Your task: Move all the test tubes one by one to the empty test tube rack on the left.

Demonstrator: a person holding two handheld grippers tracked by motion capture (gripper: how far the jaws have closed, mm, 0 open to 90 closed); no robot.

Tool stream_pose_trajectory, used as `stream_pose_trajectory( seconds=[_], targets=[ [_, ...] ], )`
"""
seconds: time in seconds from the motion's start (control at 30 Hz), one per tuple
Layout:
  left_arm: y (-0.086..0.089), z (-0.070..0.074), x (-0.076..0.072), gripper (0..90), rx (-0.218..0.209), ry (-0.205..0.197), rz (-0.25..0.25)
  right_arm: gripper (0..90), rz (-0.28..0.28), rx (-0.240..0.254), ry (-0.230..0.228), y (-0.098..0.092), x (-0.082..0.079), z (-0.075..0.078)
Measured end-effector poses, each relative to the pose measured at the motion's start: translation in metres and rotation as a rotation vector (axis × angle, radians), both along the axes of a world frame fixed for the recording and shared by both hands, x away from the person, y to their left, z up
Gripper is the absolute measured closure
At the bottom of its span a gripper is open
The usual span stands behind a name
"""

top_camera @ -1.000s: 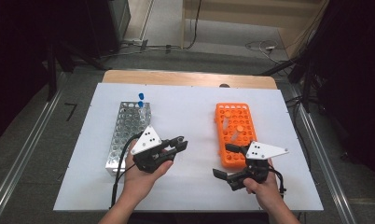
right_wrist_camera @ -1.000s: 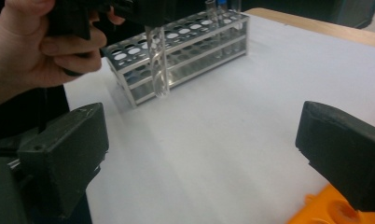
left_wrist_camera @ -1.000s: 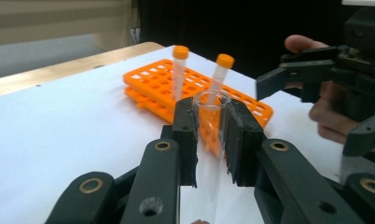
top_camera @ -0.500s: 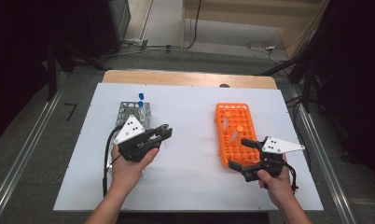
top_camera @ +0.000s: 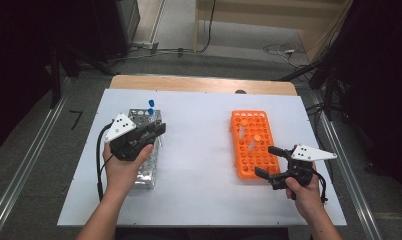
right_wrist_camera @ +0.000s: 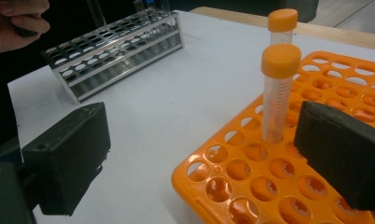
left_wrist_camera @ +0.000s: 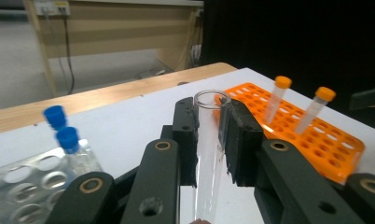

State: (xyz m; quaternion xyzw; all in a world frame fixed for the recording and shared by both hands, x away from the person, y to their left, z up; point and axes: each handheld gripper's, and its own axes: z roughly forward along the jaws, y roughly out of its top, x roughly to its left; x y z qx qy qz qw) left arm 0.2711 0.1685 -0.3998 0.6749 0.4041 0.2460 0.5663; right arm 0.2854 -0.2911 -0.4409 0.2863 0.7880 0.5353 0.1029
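My left gripper [top_camera: 159, 131] is shut on a clear uncapped tube [left_wrist_camera: 209, 140], held upright between its pads [left_wrist_camera: 237, 135] above the metal rack [top_camera: 145, 170]. Two blue-capped tubes [top_camera: 151, 106] stand at that rack's far end, close by in the left gripper view [left_wrist_camera: 60, 127]. My right gripper [top_camera: 264, 161] stands open at the near right corner of the orange rack [top_camera: 249, 150], nothing between its jaws. In the right gripper view the wide jaws [right_wrist_camera: 204, 163] frame an orange-capped tube [right_wrist_camera: 279, 93] in the rack [right_wrist_camera: 251, 186], with a second tube [right_wrist_camera: 282, 23] behind it.
Both racks rest on a white table top [top_camera: 204, 200], with a wooden strip [top_camera: 199, 82] along its far edge. Bare white surface lies between the two racks. Cables trail on the floor beyond the table.
The left hand has carried the clear tube leftward and away, from mid-table to above the metal rack. The right gripper has drifted to the right along the orange rack's near corner.
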Motion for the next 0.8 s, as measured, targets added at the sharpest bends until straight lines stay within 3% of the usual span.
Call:
stream_pose_trajectory(
  seconds=[0.47, 0.8],
  targets=[
    [0.027, -0.006, 0.028, 76.3, -0.030, -0.004, 0.149, 2.5, -0.029, 0.005, 0.009, -0.013, 0.006, -0.004],
    [0.030, -0.018, 0.045, 76.3, -0.050, 0.016, 0.174, 2.5, -0.039, 0.007, 0.015, -0.017, 0.007, -0.005]
  ],
)
